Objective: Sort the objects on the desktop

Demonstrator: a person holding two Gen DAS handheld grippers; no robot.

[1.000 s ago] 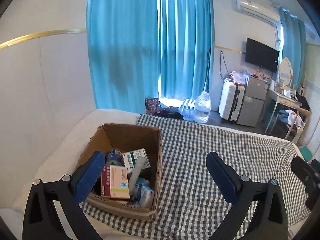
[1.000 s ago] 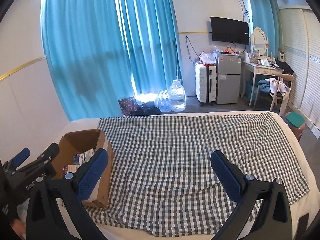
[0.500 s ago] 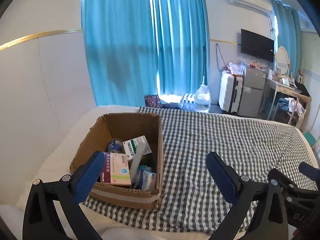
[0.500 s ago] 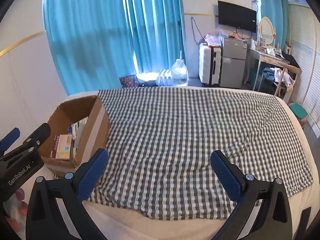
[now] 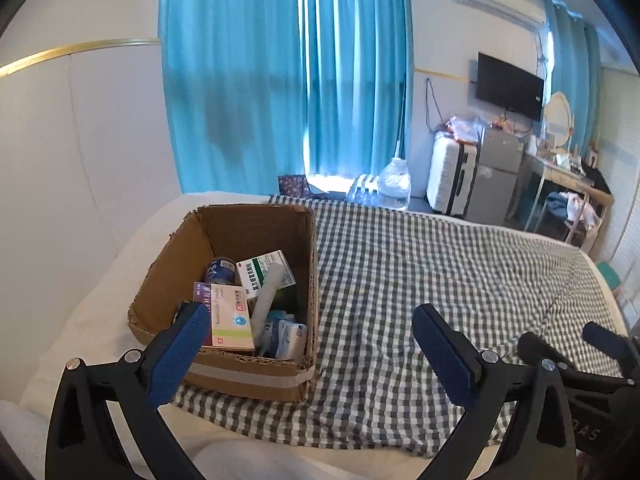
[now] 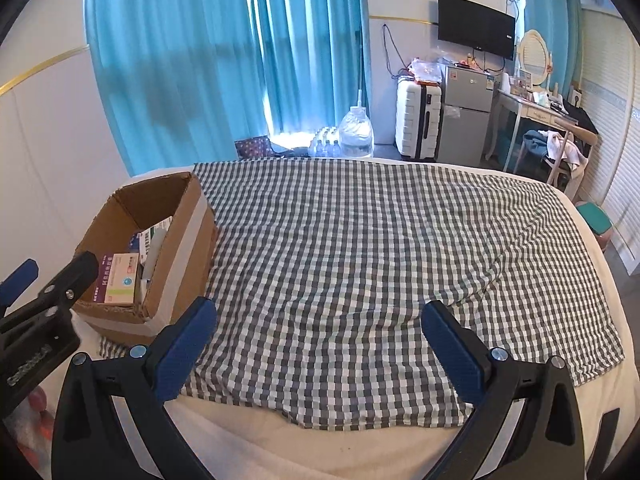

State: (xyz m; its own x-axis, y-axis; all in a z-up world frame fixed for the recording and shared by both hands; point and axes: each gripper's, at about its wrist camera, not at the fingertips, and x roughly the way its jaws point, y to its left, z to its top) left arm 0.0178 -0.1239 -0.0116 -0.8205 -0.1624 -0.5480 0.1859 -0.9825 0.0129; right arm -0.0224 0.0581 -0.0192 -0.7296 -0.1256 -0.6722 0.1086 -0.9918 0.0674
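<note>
Both tongs hang released and empty over a bed with a checked cloth; the sorted things lie in the carton at the cloth's left edge.

In the left wrist view the left tongs look down into the carton: a pink-and-white medicine box with small Latin print too blurred to read, a green-and-white box with Chinese characters, a dark jar, a white tube and a pale packet. The right tongs show at that view's right edge, with "DAS" legible on the body. The right wrist view has the right tongs over bare cloth, the carton seen from its taped side, and the left tongs at the left edge with a mirrored, unreadable logo; only here a fingertip shows.
</note>
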